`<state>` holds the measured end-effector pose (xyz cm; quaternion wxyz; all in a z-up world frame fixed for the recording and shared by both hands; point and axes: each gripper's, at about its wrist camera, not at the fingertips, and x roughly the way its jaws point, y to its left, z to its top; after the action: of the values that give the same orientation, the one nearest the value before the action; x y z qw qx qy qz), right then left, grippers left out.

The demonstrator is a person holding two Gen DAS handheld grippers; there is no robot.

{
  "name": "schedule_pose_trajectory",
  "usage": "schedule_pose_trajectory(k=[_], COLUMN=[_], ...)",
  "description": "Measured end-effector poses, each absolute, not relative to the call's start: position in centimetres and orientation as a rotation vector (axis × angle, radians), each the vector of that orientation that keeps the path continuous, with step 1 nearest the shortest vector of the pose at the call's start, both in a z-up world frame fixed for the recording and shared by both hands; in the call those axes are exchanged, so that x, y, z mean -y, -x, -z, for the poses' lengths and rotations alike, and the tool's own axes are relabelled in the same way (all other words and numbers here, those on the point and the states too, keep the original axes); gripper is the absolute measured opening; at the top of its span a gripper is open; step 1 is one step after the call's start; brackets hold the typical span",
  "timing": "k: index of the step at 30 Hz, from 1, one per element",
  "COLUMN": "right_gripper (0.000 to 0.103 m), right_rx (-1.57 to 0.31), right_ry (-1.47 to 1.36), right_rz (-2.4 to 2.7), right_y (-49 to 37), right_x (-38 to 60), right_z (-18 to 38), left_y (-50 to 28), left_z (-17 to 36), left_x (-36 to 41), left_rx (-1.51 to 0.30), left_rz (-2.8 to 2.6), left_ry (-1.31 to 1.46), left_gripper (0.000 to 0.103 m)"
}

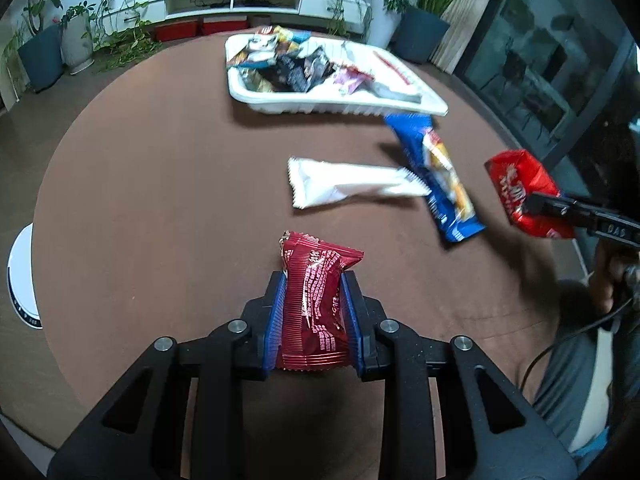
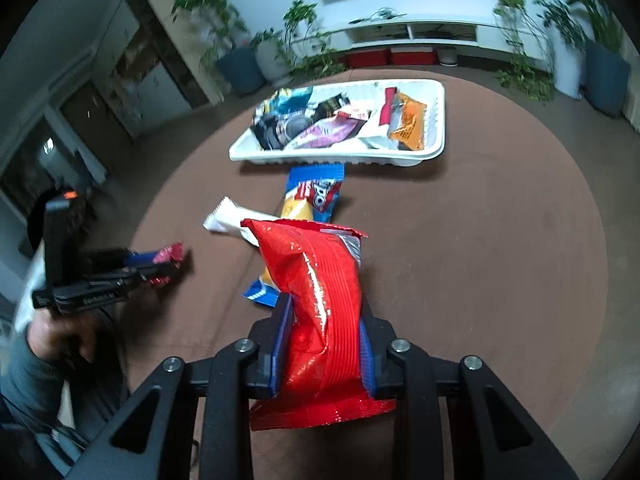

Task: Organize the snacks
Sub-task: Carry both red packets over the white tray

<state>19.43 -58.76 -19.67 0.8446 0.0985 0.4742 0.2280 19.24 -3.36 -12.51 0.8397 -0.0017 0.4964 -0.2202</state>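
Observation:
My left gripper [image 1: 314, 280] is shut on a dark red snack packet [image 1: 316, 300], its blue pads pressed against both sides. The same gripper [image 2: 168, 266] shows at the left of the right wrist view with that packet [image 2: 170, 254]. My right gripper [image 2: 326, 312] is shut on a bright red shiny snack bag [image 2: 320, 304], held above the brown round table [image 2: 500, 240]. That bag [image 1: 520, 188] and the right gripper [image 1: 536, 204] appear at the right edge of the left wrist view. A white packet [image 1: 344, 182] and a blue packet [image 1: 436, 168] lie on the table before a white tray [image 1: 340, 106] holding several snacks.
The white tray [image 2: 436, 128] sits at the far side of the table. A person's hand [image 2: 60, 332] and grey sleeve hold the left gripper. Potted plants [image 1: 40, 48], a low white shelf [image 1: 240, 0] and red boxes stand beyond. A white round object [image 1: 22, 276] is off the table's left edge.

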Motion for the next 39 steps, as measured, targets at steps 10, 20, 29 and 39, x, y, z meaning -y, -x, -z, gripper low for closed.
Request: schedule_pose_trajectory(k=[10, 20, 29, 39], right_gripper=[0.032, 0.032, 0.032, 0.032], right_rx=[-0.982, -0.917, -0.832, -0.93], right_ry=[-0.399, -0.464, -0.395, -0.406], right_rz=[-0.379, -0.272, -0.345, -0.356], right_y=[-20.1, -23.9, -32.4, -42.3], right_x=[62.4, 64.7, 59.7, 54.8], right_z=[19.5, 16.2, 10.3, 13.1], left_y=[-22.3, -29.9, -36.5, -41.9], left_z=[9.2, 4.6, 2.4, 6.9], left_x=[2.8, 3.1, 8.7, 13.4], left_rx=[-0.995, -0.897, -0.854, -0.899], left_rz=[0.528, 0.513, 0.533, 0.52], left_ry=[0.145, 0.174, 0.075, 0.026], left_gripper=[0.025, 0.025, 0.025, 0.025])
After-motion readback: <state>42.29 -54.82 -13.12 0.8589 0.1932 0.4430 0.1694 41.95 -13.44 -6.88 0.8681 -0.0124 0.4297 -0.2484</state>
